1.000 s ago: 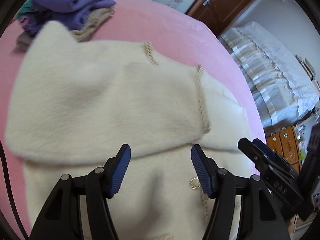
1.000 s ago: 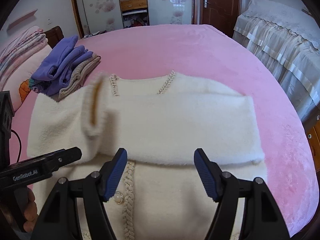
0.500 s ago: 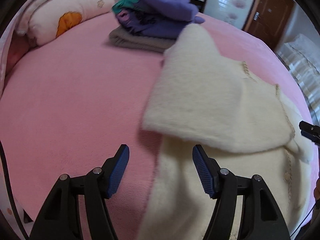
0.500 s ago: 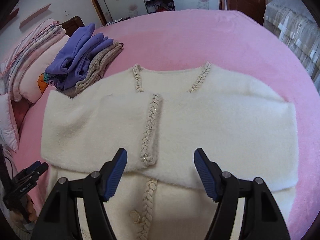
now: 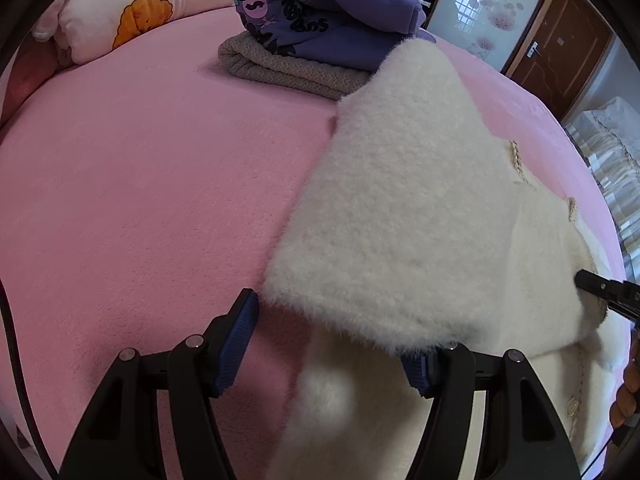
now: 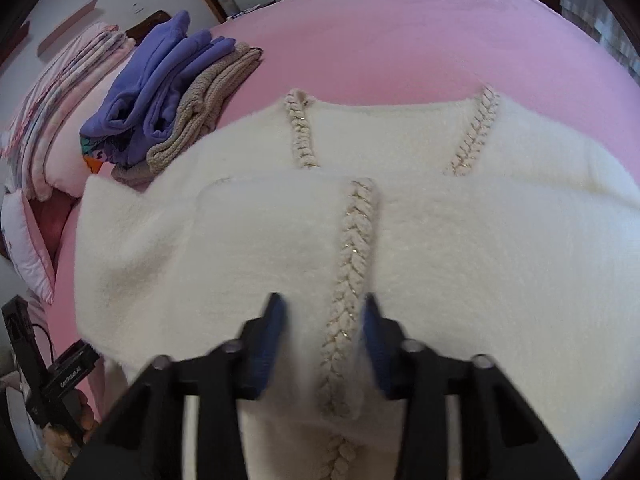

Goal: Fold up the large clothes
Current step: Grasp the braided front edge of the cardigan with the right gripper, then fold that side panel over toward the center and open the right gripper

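A fluffy cream cardigan point(image 6: 460, 248) with braided trim lies on the pink bed, both sleeves folded across its chest. In the left wrist view the cardigan point(image 5: 400, 216) fills the right half. My left gripper point(image 5: 332, 344) is open at the folded sleeve's left corner; the fluffy edge lies between the fingers and covers the right fingertip. My right gripper point(image 6: 324, 332) is partly open, its fingers on either side of the braided cuff point(image 6: 352, 264) of the folded sleeve, pressing into the fabric. The right gripper's tip also shows in the left wrist view point(image 5: 608, 292).
A stack of folded clothes, purple on grey knit point(image 5: 320, 32), sits at the cardigan's far left corner; it also shows in the right wrist view point(image 6: 176, 92). Pillows point(image 5: 132, 12) lie at the bed's head. The pink bedspread point(image 5: 140, 200) stretches left of the cardigan.
The left gripper swung left and dropped to the sleeve's fold corner. The right gripper moved down onto the braided cuff and its fingers narrowed. The left sleeve now lies flat across the chest.
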`<state>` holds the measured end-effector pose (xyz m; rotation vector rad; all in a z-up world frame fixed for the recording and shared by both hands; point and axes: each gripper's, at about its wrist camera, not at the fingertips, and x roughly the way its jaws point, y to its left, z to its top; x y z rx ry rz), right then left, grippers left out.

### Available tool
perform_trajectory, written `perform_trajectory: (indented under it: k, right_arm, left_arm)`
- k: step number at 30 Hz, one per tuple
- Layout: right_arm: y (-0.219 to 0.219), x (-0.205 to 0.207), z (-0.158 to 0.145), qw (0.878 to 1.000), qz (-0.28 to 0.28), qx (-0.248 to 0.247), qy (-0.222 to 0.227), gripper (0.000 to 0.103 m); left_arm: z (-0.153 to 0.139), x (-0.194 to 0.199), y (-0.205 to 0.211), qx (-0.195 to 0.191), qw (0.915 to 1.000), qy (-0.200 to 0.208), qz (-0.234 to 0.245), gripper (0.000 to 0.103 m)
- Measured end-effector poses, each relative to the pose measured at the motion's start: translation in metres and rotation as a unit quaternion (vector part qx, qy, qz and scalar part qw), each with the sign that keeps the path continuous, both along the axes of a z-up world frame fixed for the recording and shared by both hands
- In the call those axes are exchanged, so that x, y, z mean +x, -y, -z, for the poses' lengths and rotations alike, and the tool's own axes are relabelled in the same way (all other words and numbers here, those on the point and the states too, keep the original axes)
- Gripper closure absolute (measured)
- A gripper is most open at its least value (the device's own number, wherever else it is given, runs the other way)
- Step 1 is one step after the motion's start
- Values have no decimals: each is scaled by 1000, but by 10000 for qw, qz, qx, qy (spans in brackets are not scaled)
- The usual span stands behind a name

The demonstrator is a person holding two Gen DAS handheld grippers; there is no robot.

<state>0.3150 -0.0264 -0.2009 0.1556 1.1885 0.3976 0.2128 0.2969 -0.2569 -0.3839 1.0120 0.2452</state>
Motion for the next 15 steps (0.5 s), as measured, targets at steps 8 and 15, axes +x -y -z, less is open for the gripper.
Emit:
perform_trajectory:
  k: [8,15]
  right_arm:
    - [-13,-21,-75,9936,-271,-141,1090,89]
    - [11,-31,-164,9664,165,-642,2483,89]
  left_arm:
    - [-2,-11,-5,-144,9998,17,-137,39]
    - [-7,-19,-5,-279,9995,110,-102,38]
